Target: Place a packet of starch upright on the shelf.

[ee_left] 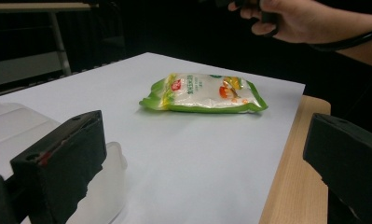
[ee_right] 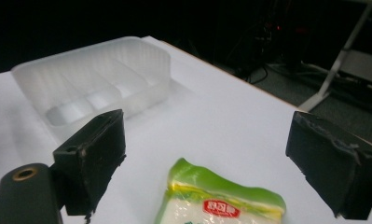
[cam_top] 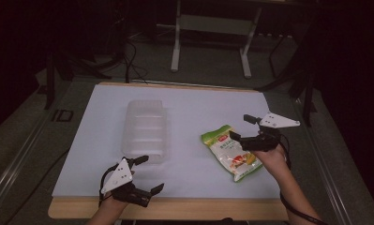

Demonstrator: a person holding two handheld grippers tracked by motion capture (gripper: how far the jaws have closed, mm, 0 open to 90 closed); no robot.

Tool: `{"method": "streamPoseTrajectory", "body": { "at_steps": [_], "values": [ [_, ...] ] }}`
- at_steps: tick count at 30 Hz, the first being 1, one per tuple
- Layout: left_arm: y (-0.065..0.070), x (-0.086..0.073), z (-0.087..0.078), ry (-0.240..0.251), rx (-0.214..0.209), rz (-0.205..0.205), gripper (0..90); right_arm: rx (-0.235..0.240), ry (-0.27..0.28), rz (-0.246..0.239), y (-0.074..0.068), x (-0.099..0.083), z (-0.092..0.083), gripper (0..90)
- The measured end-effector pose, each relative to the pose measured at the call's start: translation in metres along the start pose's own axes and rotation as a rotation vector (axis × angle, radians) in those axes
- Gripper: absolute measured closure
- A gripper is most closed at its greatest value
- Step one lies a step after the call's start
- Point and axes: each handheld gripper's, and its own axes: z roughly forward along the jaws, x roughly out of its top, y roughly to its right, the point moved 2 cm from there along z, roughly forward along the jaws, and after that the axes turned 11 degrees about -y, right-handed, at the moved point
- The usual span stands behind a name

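Snack bag and tray, both grippers empty

Right gripper [cam_top: 244, 128] gapes over the bag [cam_top: 231, 152], likely lining up; left gripper [cam_top: 147, 173] gapes near the tray [cam_top: 145, 131].

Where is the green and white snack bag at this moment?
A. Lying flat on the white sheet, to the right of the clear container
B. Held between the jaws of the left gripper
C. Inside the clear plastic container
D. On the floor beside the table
A: the snack bag lies flat on the white sheet, apart from the clear container, with the open right gripper just above it, not gripping it.
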Motion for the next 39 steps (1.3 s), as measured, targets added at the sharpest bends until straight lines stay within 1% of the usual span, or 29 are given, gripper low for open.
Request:
{"method": "streamPoseTrajectory", "body": {
  "at_steps": [2, 4, 6, 7, 8, 9, 10, 12, 14, 15, 18, 20, 24, 27, 29, 30, 31, 33, 37, 38, 39],
  "values": [
    [0.0, 0.0, 0.0, 0.0, 0.001, 0.001, 0.0, 0.005, -0.009, 0.012, 0.005, -0.004, 0.004, 11.6],
    [0.0, 0.0, 0.0, -0.004, 0.0, 0.003, 0.0, -0.006, -0.02, 0.018, 0.009, -0.009, 0.009, 11.7],
    [0.001, 0.0, 0.001, -0.012, -0.004, 0.006, 0.0, -0.019, -0.044, 0.022, 0.013, -0.013, 0.014, 11.8],
    [0.001, 0.0, 0.001, -0.012, -0.004, 0.006, 0.0, -0.019, -0.044, 0.022, 0.013, -0.013, 0.014, 11.8],
    [0.002, 0.0, 0.002, -0.011, -0.005, 0.011, 0.0, -0.035, -0.068, 0.025, 0.018, -0.02, 0.022, 11.8],
    [0.002, 0.0, 0.002, -0.013, -0.005, 0.012, 0.0, -0.035, -0.068, 0.025, 0.018, -0.02, 0.022, 11.8],
    [0.002, 0.0, 0.002, -0.013, -0.007, 0.015, 0.0, -0.037, -0.085, 0.036, 0.022, -0.025, 0.026, 12.6],
    [0.003, 0.0, 0.003, -0.012, -0.008, 0.013, 0.0, -0.043, -0.092, 0.039, 0.026, -0.03, 0.03, 13.3],
    [0.002, 0.0, 0.003, -0.014, -0.01, 0.011, 0.0, -0.04, -0.096, 0.046, 0.028, -0.033, 0.032, 13.3],
    [0.002, 0.0, 0.003, -0.016, -0.01, 0.012, 0.0, -0.034, -0.104, 0.063, 0.032, -0.038, 0.037, 13.3],
    [0.002, -0.001, 0.004, -0.017, -0.012, 0.01, 0.0, -0.031, -0.117, 0.07, 0.034, -0.043, 0.042, 13.3],
    [0.002, -0.001, 0.004, -0.02, -0.014, 0.01, 0.0, -0.028, -0.142, 0.076, 0.039, -0.049, 0.05, 13.6],
    [0.002, -0.001, 0.005, -0.024, -0.016, 0.013, 0.0, -0.024, -0.166, 0.094, 0.048, -0.057, 0.06, 14.0],
    [0.002, -0.002, 0.006, -0.029, -0.019, 0.013, 0.0, -0.019, -0.178, 0.111, 0.052, -0.061, 0.065, 14.1],
    [0.002, -0.002, 0.006, -0.031, -0.022, 0.01, 0.0, -0.016, -0.197, 0.112, 0.055, -0.064, 0.069, 14.2],
    [0.002, -0.002, 0.006, -0.031, -0.022, 0.01, 0.0, -0.016, -0.197, 0.112, 0.055, -0.064, 0.069, 14.2],
    [0.003, -0.002, 0.007, -0.032, -0.022, 0.011, 0.0, -0.013, -0.213, 0.117, 0.057, -0.066, 0.072, 14.3],
    [0.003, -0.002, 0.007, -0.035, -0.025, 0.01, 0.0, -0.011, -0.226, 0.123, 0.059, -0.068, 0.074, 14.3],
    [0.003, -0.002, 0.008, -0.036, -0.027, 0.009, 0.0, -0.002, -0.231, 0.134, 0.061, -0.07, 0.076, 15.2],
    [0.003, -0.003, 0.008, -0.039, -0.026, 0.012, 0.0, 0.0, -0.249, 0.141, 0.064, -0.072, 0.08, 15.3],
    [0.004, -0.003, 0.009, -0.04, -0.028, 0.013, 0.0, 0.002, -0.254, 0.147, 0.064, -0.073, 0.081, 15.3]
  ]
}}
